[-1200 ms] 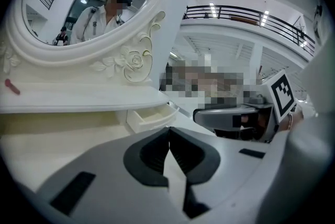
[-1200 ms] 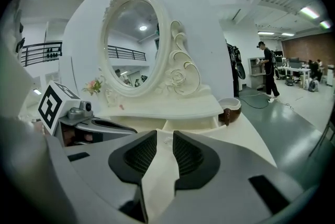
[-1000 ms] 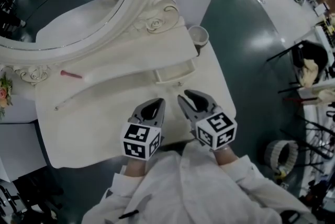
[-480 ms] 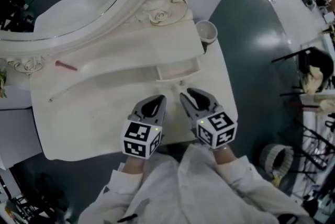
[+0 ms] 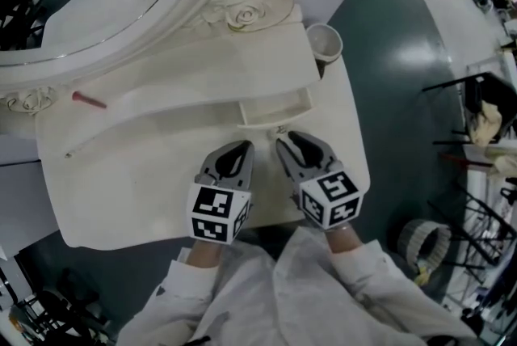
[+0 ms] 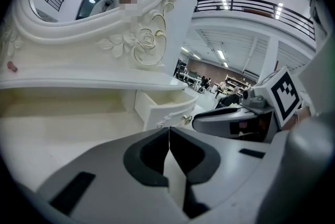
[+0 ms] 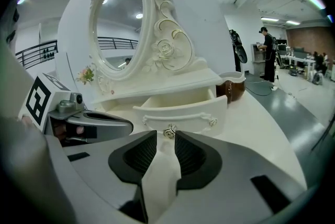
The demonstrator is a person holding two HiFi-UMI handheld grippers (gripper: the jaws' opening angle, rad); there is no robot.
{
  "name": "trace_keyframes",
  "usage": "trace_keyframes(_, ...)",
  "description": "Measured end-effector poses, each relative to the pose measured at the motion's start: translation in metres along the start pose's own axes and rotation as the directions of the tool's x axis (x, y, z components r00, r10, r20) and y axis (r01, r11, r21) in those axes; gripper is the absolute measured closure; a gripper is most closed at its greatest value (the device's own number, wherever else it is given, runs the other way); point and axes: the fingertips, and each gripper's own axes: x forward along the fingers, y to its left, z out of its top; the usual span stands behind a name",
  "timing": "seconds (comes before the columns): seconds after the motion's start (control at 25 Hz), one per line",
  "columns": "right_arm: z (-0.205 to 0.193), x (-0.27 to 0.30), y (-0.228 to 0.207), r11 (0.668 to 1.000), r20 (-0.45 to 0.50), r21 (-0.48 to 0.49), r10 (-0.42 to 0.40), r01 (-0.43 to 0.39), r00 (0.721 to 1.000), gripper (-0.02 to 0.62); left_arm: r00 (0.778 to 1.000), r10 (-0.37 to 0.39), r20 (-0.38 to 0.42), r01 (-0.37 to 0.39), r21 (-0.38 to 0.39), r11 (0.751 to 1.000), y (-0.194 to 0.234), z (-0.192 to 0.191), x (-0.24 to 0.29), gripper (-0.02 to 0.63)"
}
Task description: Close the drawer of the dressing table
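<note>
The drawer (image 5: 275, 108) of the dressing table (image 5: 145, 175) stands pulled out, with both your grippers just in front of it.
Your left gripper (image 5: 242, 146) has its jaws pressed together and empty. Your right gripper (image 5: 288, 141) has its jaws slightly parted, level with the drawer's knob (image 7: 169, 132) just beyond their tips.

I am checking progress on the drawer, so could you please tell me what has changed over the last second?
The right tool has edged forward towards the small round knob of the open white drawer. Its jaws are slightly apart, seemingly just short of the knob. Nothing was taken hold of or let go. The drawer stays pulled out, and the left tool stays shut and empty beside the right one.
</note>
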Motion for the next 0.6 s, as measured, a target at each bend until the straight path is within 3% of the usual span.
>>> trace_keyframes(0.6, -0.001, 0.011, -0.009, 1.000, 0.003, 0.000, -0.020, 0.020, 1.000, 0.508, 0.996, 0.071, 0.058, -0.066, -0.080, 0.995, 0.007, 0.004, 0.019, 0.598)
